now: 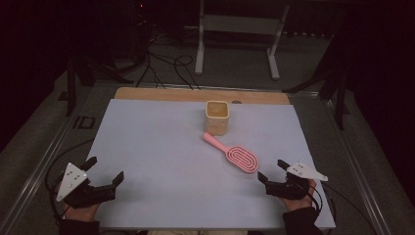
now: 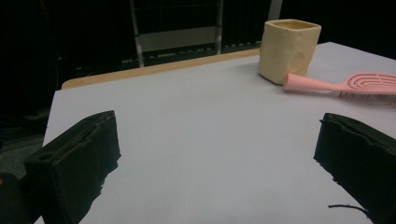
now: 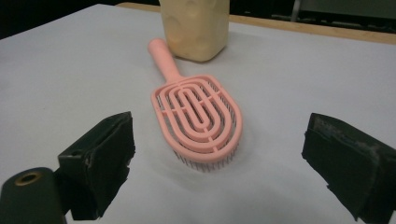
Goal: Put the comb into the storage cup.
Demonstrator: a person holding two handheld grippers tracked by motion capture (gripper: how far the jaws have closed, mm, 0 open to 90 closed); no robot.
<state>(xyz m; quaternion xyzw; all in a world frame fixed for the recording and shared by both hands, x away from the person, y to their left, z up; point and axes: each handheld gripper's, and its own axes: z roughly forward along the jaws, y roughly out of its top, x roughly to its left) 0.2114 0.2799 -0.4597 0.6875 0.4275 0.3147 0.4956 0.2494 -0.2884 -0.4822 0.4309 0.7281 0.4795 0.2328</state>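
A pink vented hairbrush (image 1: 234,153) is seen lying flat on the pale sheet covering the table (image 1: 161,147), bristles down, right of the middle. Its handle is pointed away and to the left, towards a cream square cup (image 1: 217,117) that is stood upright just behind it; in the right gripper view the handle tip (image 3: 159,46) is shown right at the cup's base (image 3: 195,28), though contact cannot be told.

The right gripper (image 1: 274,171) is held low near the table's right front edge, just beside the head of the brush — its jaws are spread wide, nothing is pinched, and the brush head (image 3: 198,121) is framed ahead of them, not between them.

The left gripper (image 1: 104,169) is held near the left front corner, well apart from brush and cup, its jaws likewise spread — bare sheet is seen between them
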